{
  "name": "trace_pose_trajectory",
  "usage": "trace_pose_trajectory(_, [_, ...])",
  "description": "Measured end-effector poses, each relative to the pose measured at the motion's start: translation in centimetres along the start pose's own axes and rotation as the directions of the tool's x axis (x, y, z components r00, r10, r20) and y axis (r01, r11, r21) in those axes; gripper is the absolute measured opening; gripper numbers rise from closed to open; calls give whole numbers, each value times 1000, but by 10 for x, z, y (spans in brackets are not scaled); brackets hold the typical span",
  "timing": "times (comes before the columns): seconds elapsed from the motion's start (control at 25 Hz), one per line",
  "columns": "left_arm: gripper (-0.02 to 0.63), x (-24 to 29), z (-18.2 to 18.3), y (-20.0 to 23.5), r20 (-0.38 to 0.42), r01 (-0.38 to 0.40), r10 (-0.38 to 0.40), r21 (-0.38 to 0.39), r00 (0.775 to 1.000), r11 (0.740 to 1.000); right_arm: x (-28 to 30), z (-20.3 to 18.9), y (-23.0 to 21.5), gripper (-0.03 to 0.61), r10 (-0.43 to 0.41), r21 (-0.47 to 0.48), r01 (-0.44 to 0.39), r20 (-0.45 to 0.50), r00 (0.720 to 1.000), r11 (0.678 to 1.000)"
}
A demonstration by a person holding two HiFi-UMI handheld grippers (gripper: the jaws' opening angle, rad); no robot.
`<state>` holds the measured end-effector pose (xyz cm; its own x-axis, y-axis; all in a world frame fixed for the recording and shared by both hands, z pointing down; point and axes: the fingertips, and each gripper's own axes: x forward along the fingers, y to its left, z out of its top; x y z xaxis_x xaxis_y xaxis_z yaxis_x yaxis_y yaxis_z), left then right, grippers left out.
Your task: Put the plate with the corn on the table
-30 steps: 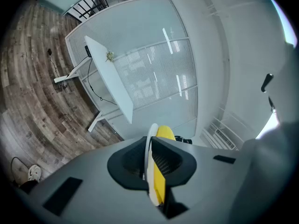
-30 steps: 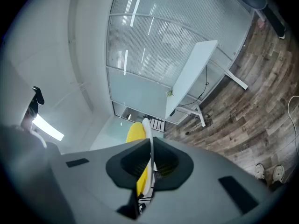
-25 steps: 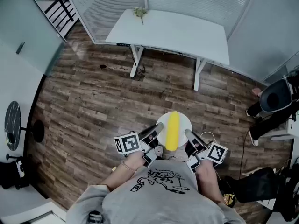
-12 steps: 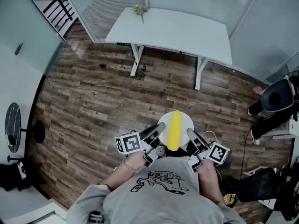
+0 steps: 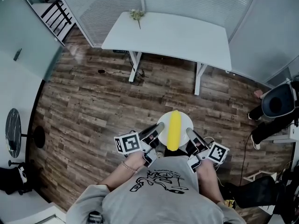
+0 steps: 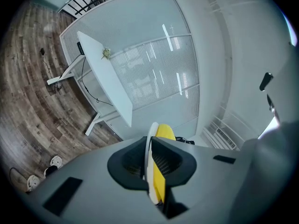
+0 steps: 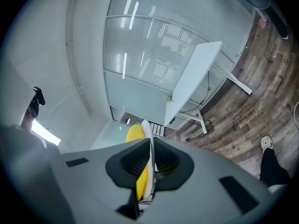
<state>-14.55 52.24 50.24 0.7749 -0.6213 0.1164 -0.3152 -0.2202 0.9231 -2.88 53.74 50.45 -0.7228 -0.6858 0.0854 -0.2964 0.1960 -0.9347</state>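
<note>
A white plate (image 5: pixel 183 121) carrying a yellow corn cob (image 5: pixel 174 130) is held in the air just in front of the person's chest. My left gripper (image 5: pixel 157 130) is shut on the plate's left rim and my right gripper (image 5: pixel 188 134) is shut on its right rim. In the left gripper view the plate's edge (image 6: pixel 151 143) runs between the jaws with the corn (image 6: pixel 163 134) beside it. The right gripper view shows the plate (image 7: pixel 148 134) and corn (image 7: pixel 134 133) clamped the same way. The white table (image 5: pixel 173 34) stands ahead across the wooden floor.
A small plant sprig (image 5: pixel 137 14) lies at the table's far left corner. A cable and plug (image 5: pixel 101 71) lie on the floor left of the table legs. A seated person's legs and a dark chair (image 5: pixel 275 106) are at the right. A round dark stand (image 5: pixel 12 126) is at the left.
The table has shifted slightly in the head view as the person moves; the plate and both grippers keep the same place before the chest.
</note>
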Motion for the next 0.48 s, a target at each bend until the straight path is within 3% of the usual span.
trace_pose_trajectory(0.48, [38,113,67,-1,-9,-4,4,1,1000,1000,44,119,-25,21,7,-9,-7,1,1000,1000])
